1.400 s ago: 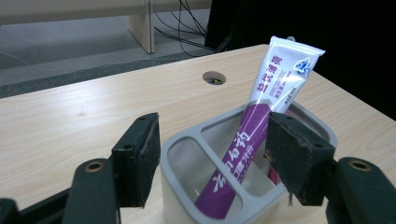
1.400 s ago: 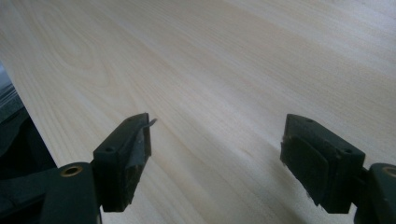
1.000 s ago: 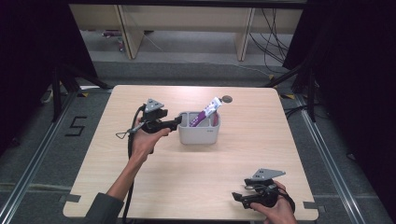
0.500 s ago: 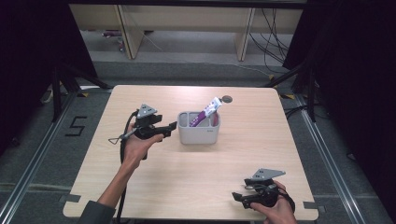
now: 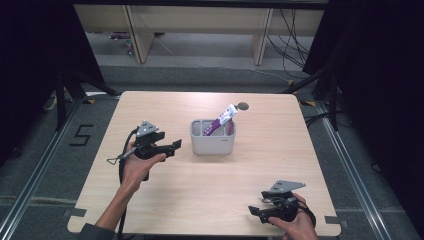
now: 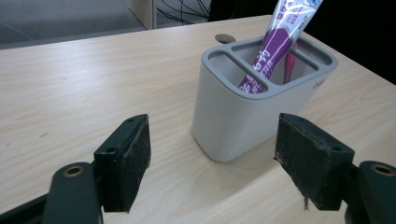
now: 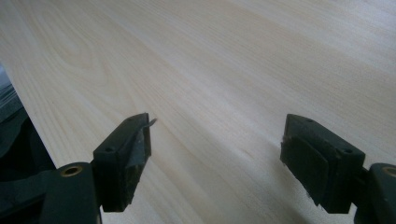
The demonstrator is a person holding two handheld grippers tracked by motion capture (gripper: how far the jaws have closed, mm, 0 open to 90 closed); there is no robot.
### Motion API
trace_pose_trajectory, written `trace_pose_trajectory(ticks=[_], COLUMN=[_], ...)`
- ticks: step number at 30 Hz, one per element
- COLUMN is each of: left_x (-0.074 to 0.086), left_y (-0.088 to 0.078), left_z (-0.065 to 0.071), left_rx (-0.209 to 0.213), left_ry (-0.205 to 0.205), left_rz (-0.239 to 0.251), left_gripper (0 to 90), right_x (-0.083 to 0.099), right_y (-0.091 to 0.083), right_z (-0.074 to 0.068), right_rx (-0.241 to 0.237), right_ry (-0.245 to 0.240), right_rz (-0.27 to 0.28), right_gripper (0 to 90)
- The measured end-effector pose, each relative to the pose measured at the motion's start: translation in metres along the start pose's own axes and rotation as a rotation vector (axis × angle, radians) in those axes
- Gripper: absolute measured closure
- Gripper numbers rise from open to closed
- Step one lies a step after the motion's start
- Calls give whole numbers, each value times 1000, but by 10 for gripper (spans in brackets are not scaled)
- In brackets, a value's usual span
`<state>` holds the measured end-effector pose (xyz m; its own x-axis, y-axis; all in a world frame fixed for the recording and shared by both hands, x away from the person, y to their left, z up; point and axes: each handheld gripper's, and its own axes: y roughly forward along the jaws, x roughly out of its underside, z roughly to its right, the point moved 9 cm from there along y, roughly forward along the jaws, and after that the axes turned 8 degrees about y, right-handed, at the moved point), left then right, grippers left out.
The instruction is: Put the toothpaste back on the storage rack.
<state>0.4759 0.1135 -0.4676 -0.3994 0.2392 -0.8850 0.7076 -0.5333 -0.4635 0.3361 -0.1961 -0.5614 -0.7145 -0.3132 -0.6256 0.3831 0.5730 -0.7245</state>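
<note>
Right gripper [image 5: 256,212] resting near table [image 5: 210,195] front edge, jaws wide, holding nothing. Left gripper [image 5: 176,145] hovering just beside grey holder [image 5: 212,144], jaws opening wide, empty. Purple tube [image 5: 220,121] leaning in holder's back slot.

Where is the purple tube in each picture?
High view: the purple and white plastic tube leans up and to the right out of the grey two-slot plastic holder, a little above the middle.
Left gripper view: the tube is at the top right, standing in the holder's middle slot.
Right gripper view: it is not there, just the pale wooden table.
Shared landmark: the wooden table.
</note>
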Motion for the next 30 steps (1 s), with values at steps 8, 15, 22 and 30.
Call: trace_pose_trajectory(ticks=[8, 15, 22, 30], left_x=[10, 18, 30, 44], left_y=[-9, -18, -26, -28], left_z=[4, 11, 20, 23], left_rx=[13, 31, 44, 59], left_ry=[12, 39, 44, 49], left_rz=[-15, -22, -17, -31], left_gripper=[257, 255, 251, 250], right_x=[-1, -1, 1, 0], right_y=[1, 1, 2, 2], right_z=[2, 2, 0, -4], right_rx=[1, 3, 4, -25], right_ry=[-19, -14, 1, -16], right_rz=[-1, -3, -9, -12], right_gripper=[251, 251, 251, 251])
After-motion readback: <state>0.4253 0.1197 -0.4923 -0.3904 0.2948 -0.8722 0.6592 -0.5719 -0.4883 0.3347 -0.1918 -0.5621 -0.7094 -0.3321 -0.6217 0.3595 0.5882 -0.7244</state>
